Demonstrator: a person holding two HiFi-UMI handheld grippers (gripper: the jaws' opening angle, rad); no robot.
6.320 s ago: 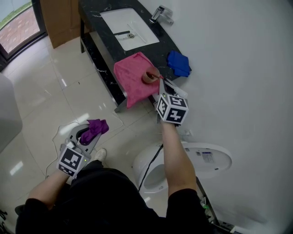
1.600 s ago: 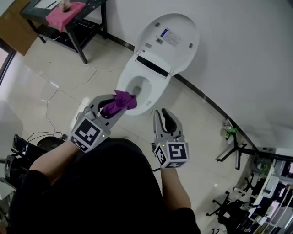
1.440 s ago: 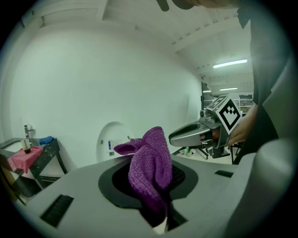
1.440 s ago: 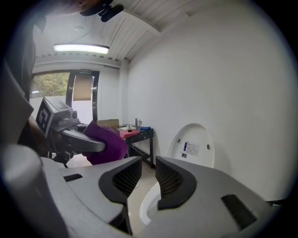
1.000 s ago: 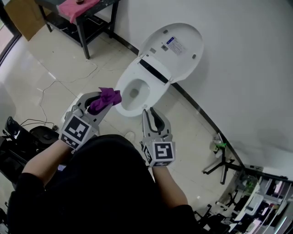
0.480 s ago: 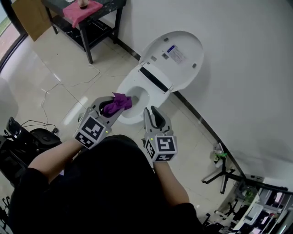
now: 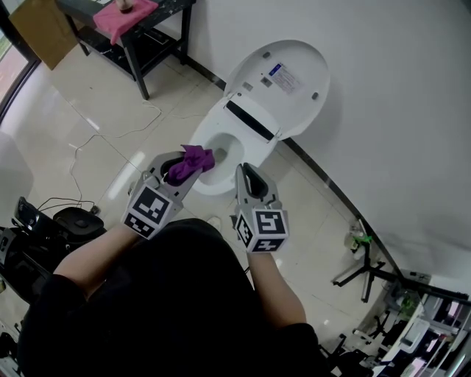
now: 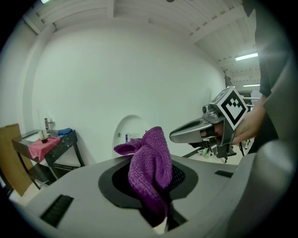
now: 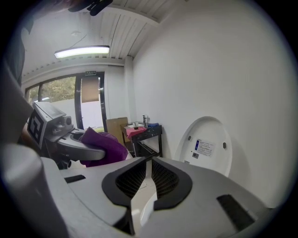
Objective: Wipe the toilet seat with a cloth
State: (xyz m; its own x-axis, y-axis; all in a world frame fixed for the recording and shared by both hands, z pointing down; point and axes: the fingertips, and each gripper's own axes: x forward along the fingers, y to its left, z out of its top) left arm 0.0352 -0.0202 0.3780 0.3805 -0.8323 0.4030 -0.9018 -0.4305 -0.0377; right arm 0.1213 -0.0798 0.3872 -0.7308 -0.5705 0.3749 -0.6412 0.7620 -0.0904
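The white toilet [image 7: 208,181] stands by the wall with its lid [image 7: 283,81] raised. In the head view my left gripper [image 7: 185,168] is shut on a bunched purple cloth [image 7: 191,160] and hovers over the bowl's near rim. In its own view the cloth [image 8: 150,172] sticks up from the jaws, with the lid [image 8: 132,134] behind it. My right gripper [image 7: 245,171] sits just right of the left one, near the bowl's front edge. Its jaws are closing to a narrow gap with nothing between them [image 9: 146,179]. The right gripper view shows the cloth [image 9: 104,148] at left and the lid [image 9: 207,144] at right.
A black stand [image 7: 158,26] with a pink cloth [image 7: 121,16] is at the upper left. A thin cable [image 7: 96,140] trails over the tiled floor. Dark equipment [image 7: 44,228] sits at lower left, and a black folding stand [image 7: 364,265] is by the wall at right.
The left gripper with the cloth has edged closer over the bowl's rim. The right gripper's jaws have narrowed from clearly apart to almost together.
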